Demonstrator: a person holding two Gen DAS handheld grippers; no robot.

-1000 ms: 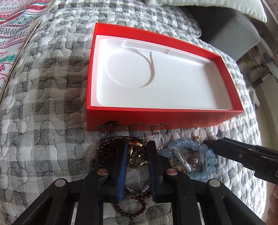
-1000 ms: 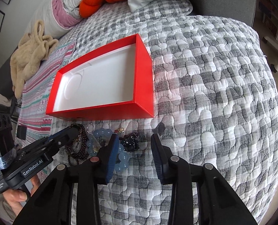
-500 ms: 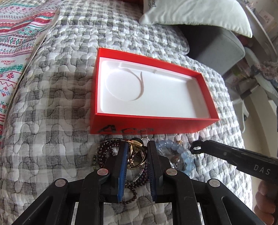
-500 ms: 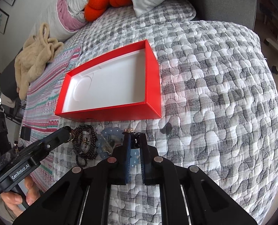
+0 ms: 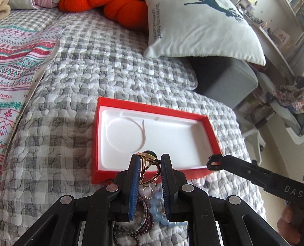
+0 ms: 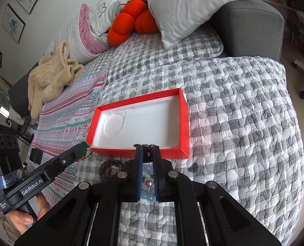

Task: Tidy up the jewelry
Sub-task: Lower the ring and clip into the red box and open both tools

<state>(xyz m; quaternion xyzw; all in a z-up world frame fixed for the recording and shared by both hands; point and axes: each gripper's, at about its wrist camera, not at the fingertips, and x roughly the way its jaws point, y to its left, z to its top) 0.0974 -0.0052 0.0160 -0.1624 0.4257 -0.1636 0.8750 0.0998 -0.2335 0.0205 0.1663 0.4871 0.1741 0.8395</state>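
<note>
Left gripper (image 5: 149,164) pinching gold ring (image 5: 148,169); right gripper (image 6: 147,150) pinching dark beads (image 6: 147,153). Red box (image 5: 152,107) just ahead of both, long side across.

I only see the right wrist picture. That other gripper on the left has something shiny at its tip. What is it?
Observer: The left gripper is shut on a gold ring with a dark green stone.
Visitor: And the white pillow, is it plain?
Observer: No, the pillow has a blue deer printed on it.
Visitor: How does my own catch look from there?
Observer: The right gripper pinches a small black beaded loop, seen beside the near right corner of the red box.
</note>
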